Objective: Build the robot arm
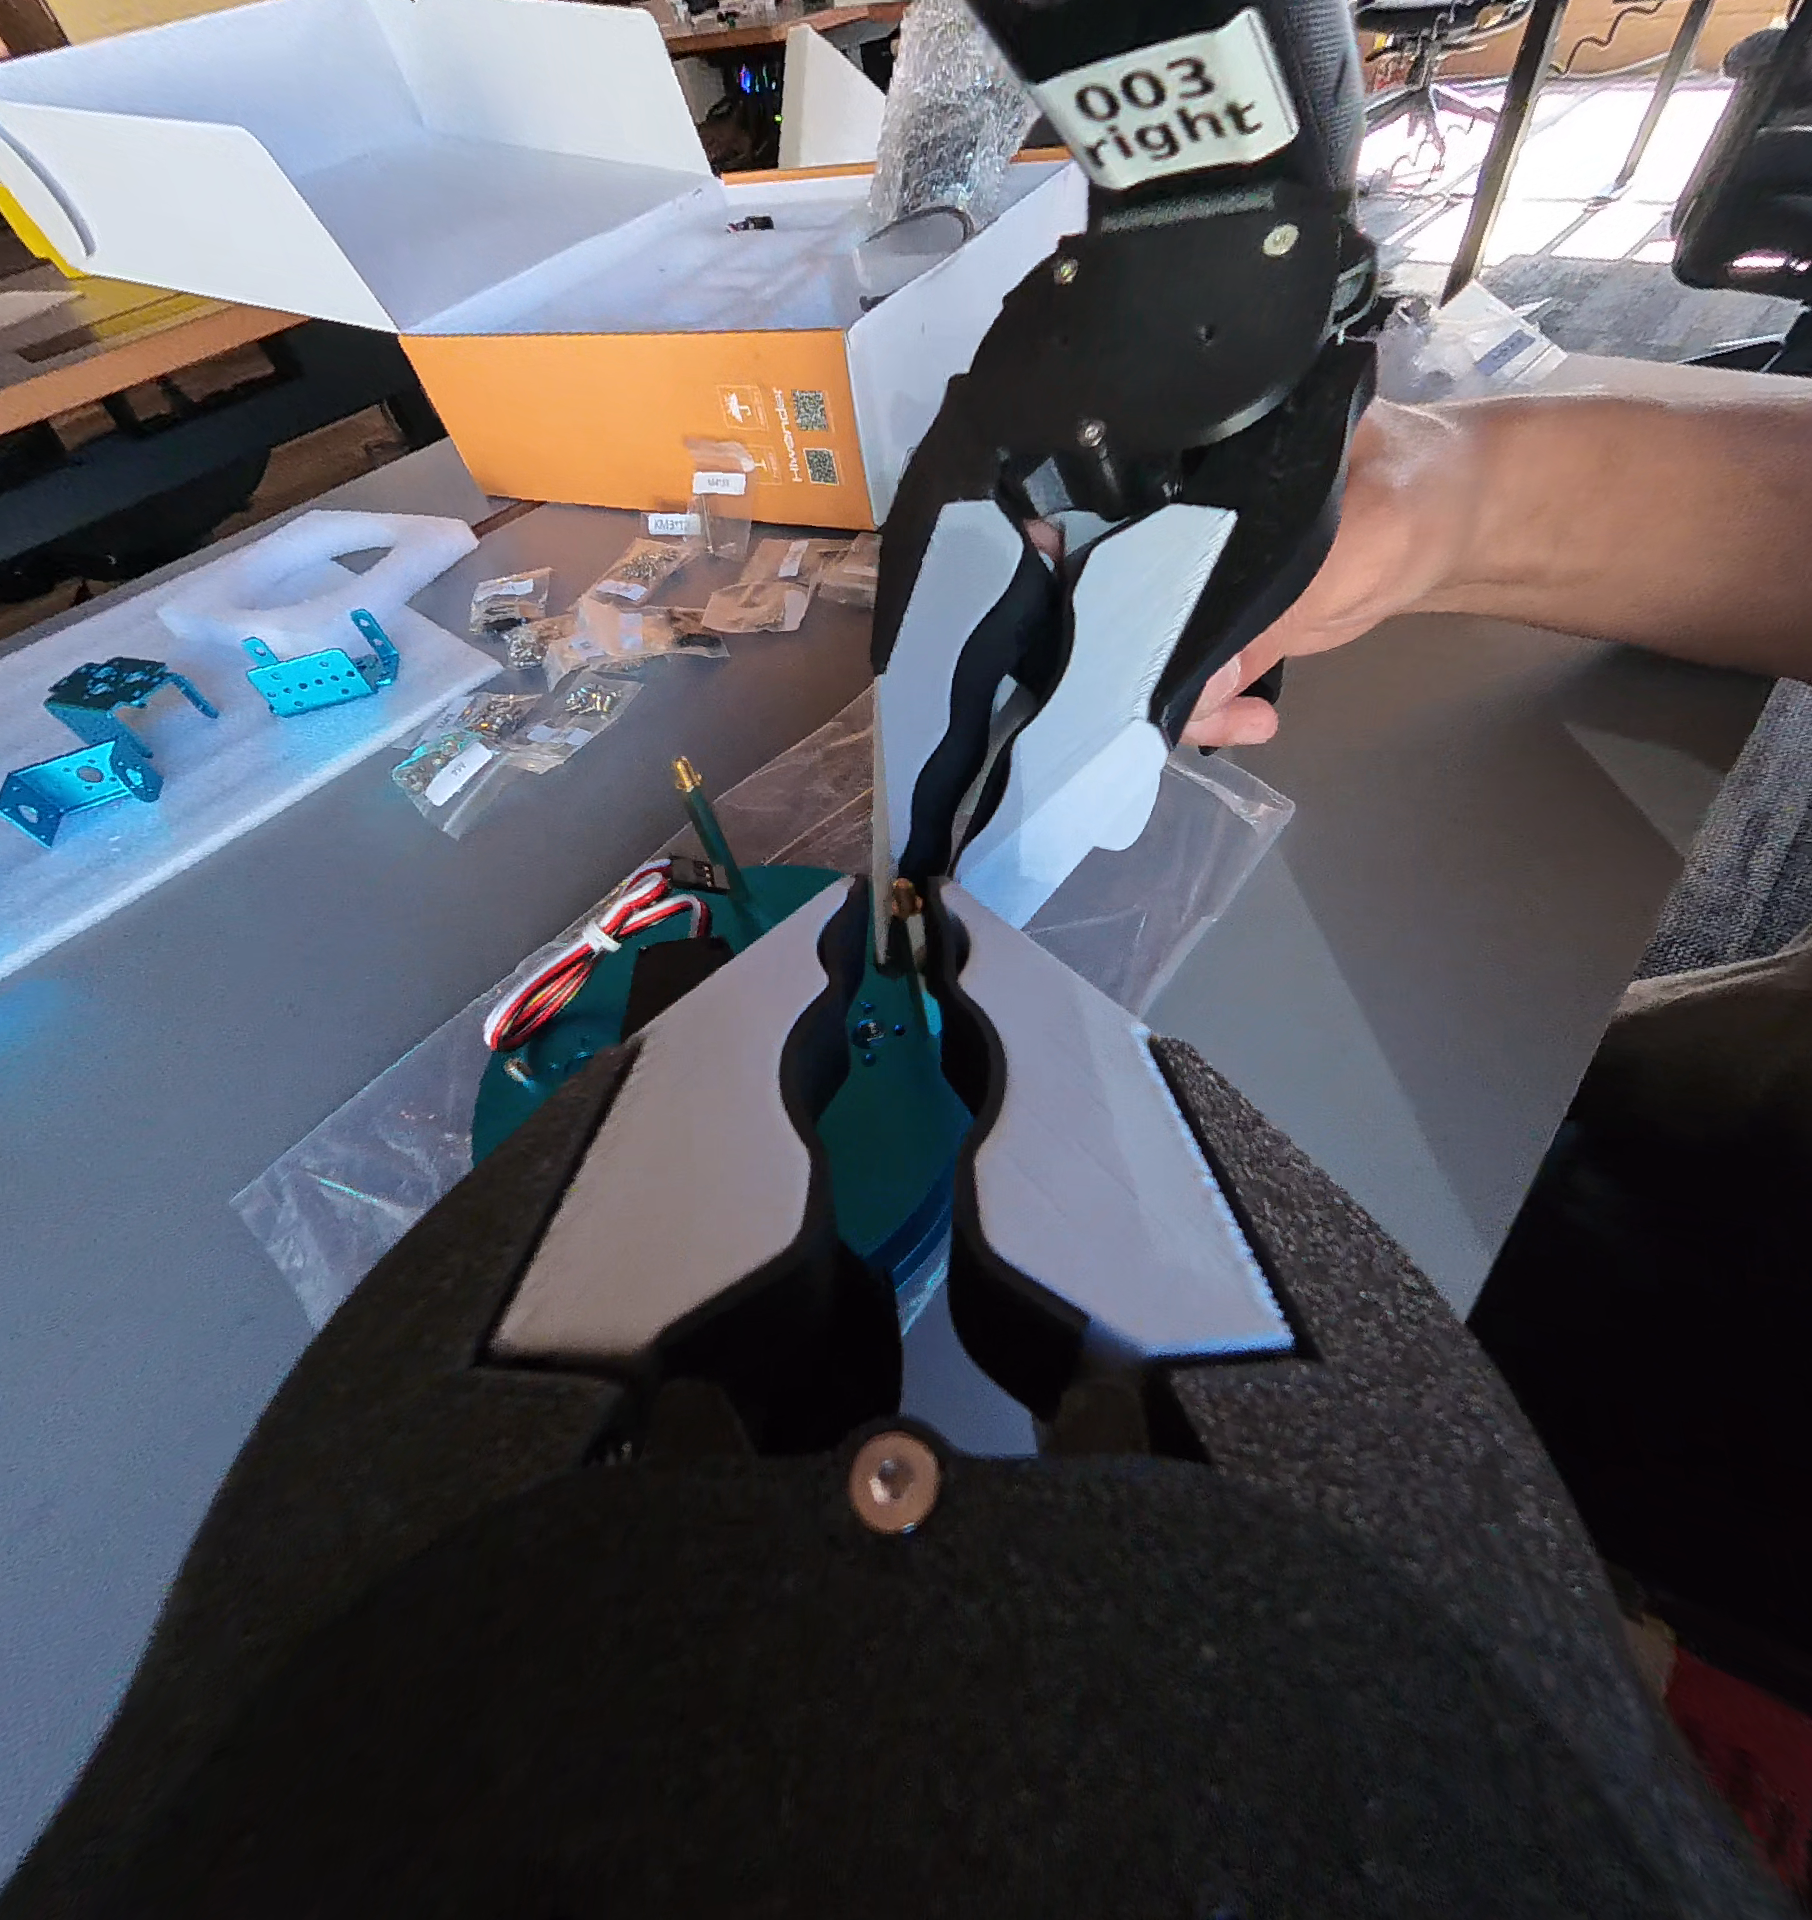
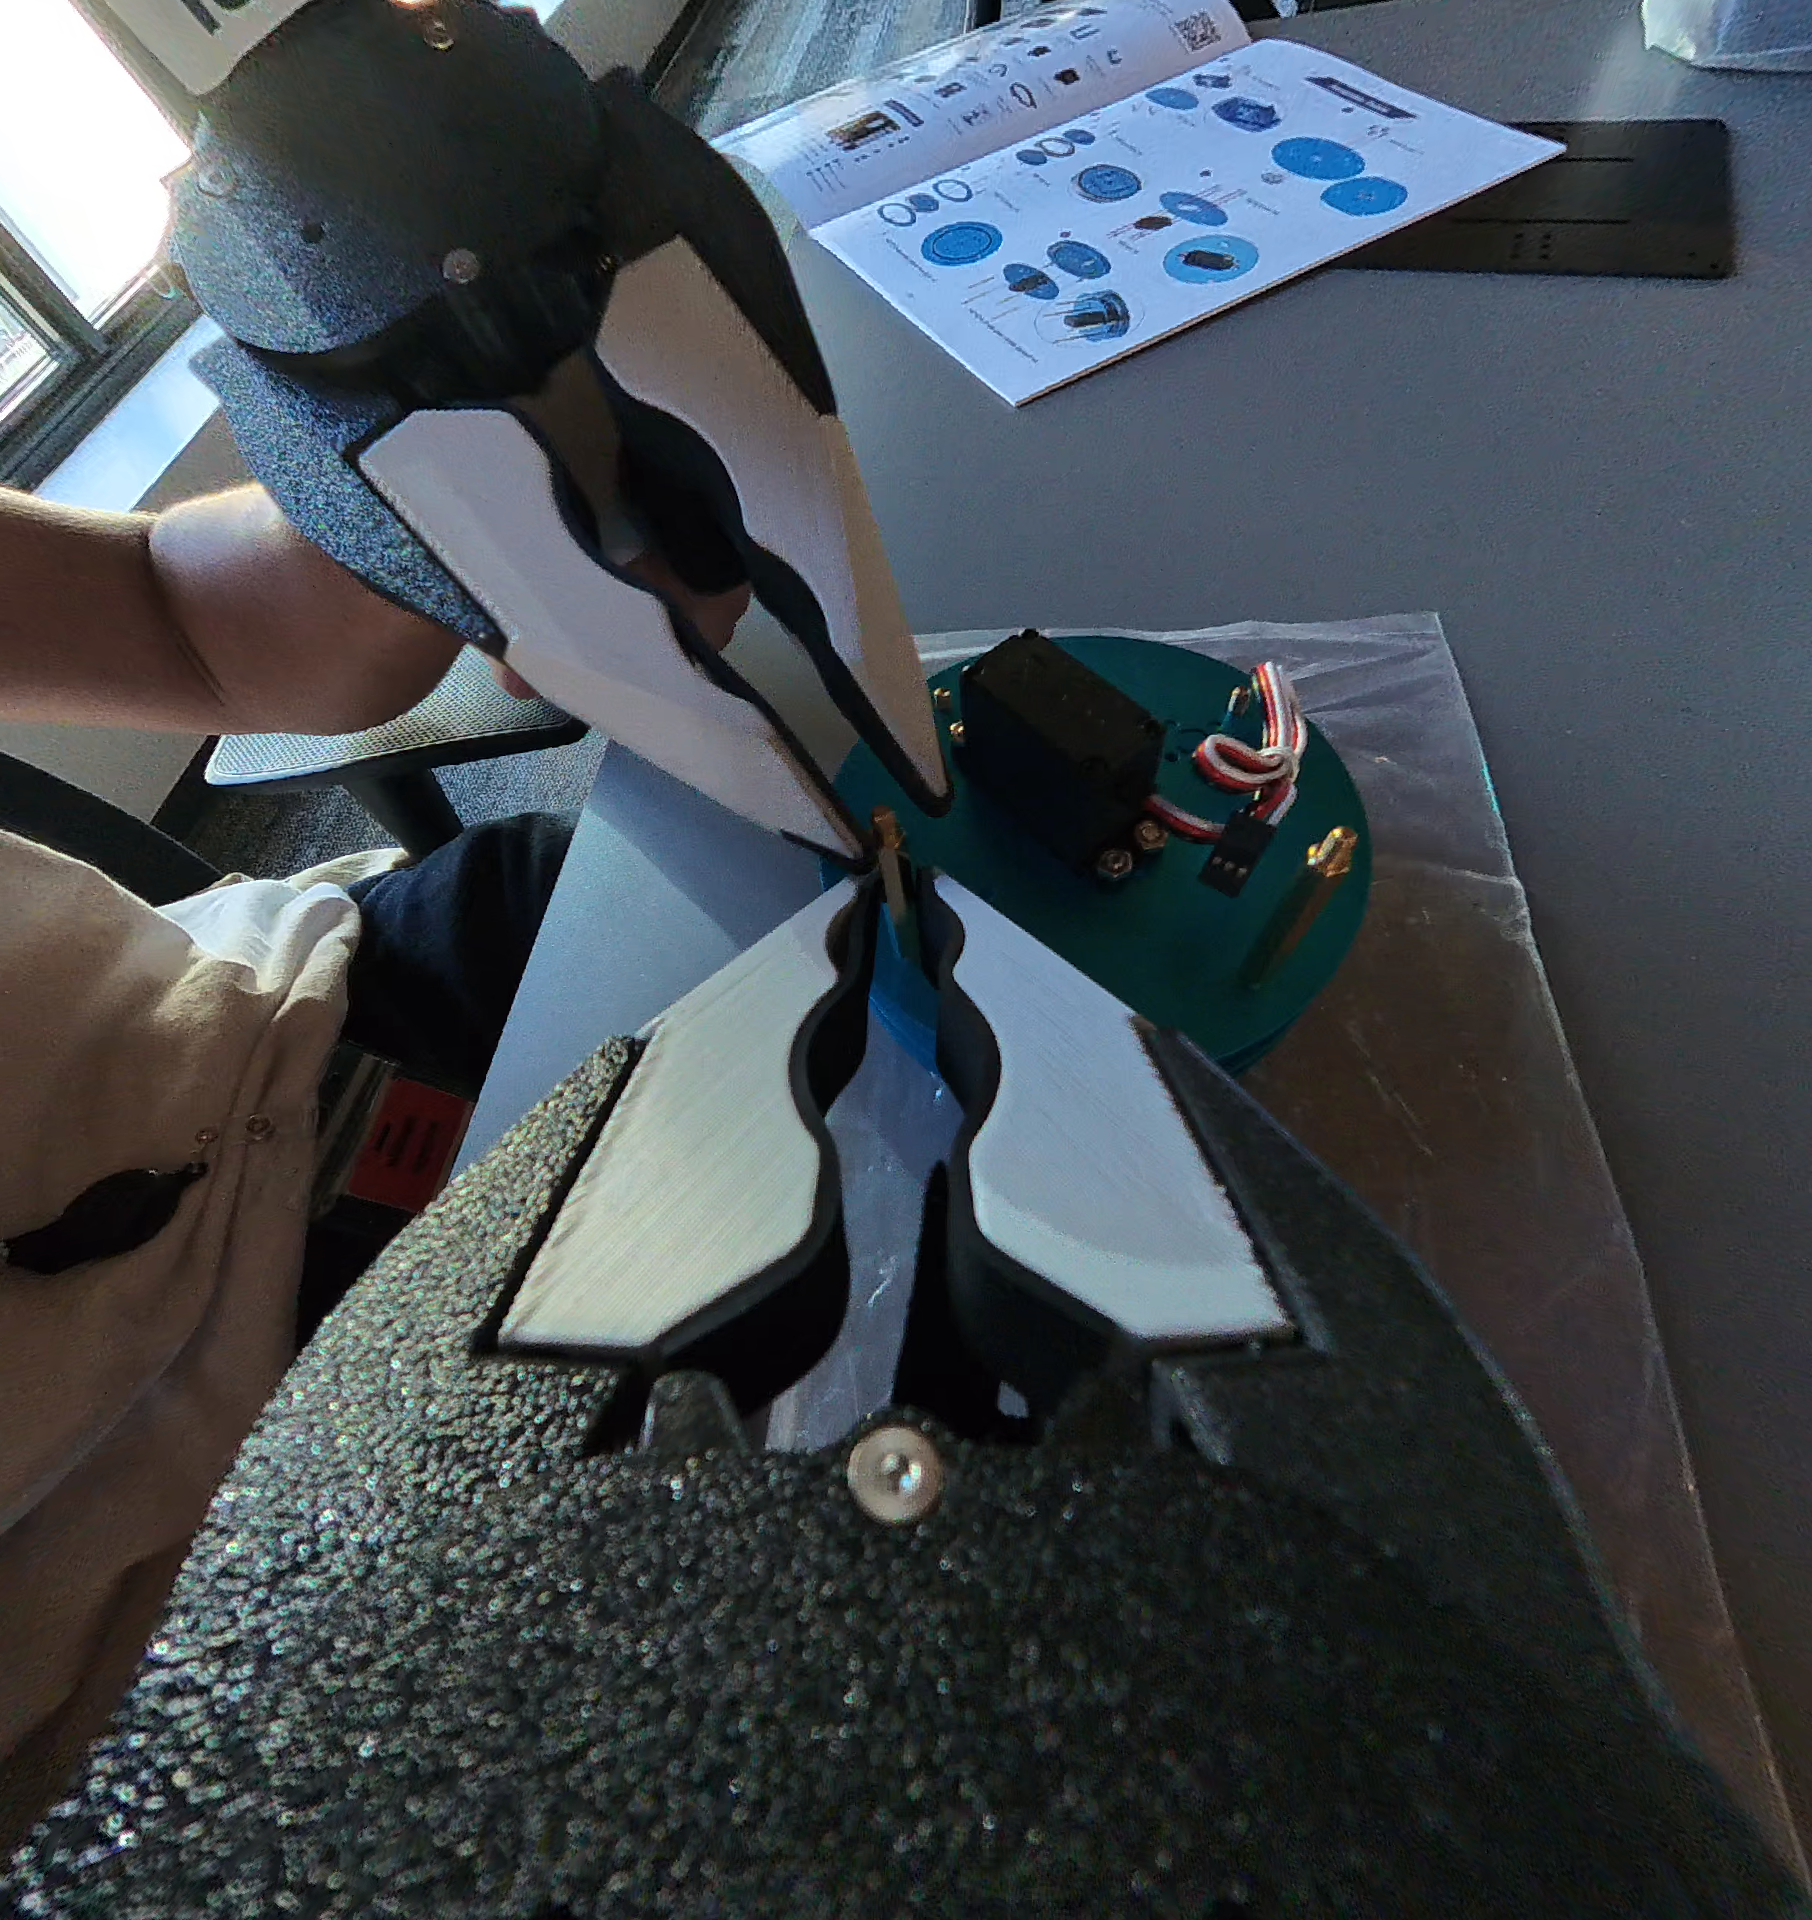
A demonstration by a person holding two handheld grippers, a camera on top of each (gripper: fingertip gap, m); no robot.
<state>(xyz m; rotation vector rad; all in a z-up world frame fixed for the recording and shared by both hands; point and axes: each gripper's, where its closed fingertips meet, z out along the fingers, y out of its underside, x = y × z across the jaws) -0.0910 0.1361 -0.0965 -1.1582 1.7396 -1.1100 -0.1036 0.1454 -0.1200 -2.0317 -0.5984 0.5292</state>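
A round teal plate (image 2: 1141, 935) lies on a clear plastic bag (image 2: 1453, 1091) and carries a black servo (image 2: 1058, 748), bundled red-white wires (image 2: 1255, 769) and two upright brass standoffs. My right gripper (image 2: 900, 894) is closed on the near standoff (image 2: 889, 847) at the plate's edge. My left gripper (image 2: 894, 826) comes down from the upper left and its tips pinch the top of the same standoff. In the left wrist view my left gripper (image 1: 897, 899) and the right gripper (image 1: 921, 909) meet at that standoff (image 1: 902, 891) over the plate (image 1: 886, 1143).
The second standoff (image 2: 1297, 904) stands at the plate's far side. An open picture manual (image 2: 1141, 187) and a black bar (image 2: 1608, 208) lie beyond. An orange box (image 1: 653, 416), small bags of screws (image 1: 590, 644) and blue brackets (image 1: 320, 675) on white foam sit to the left. Less than 4 cm separates the two grippers' tips.
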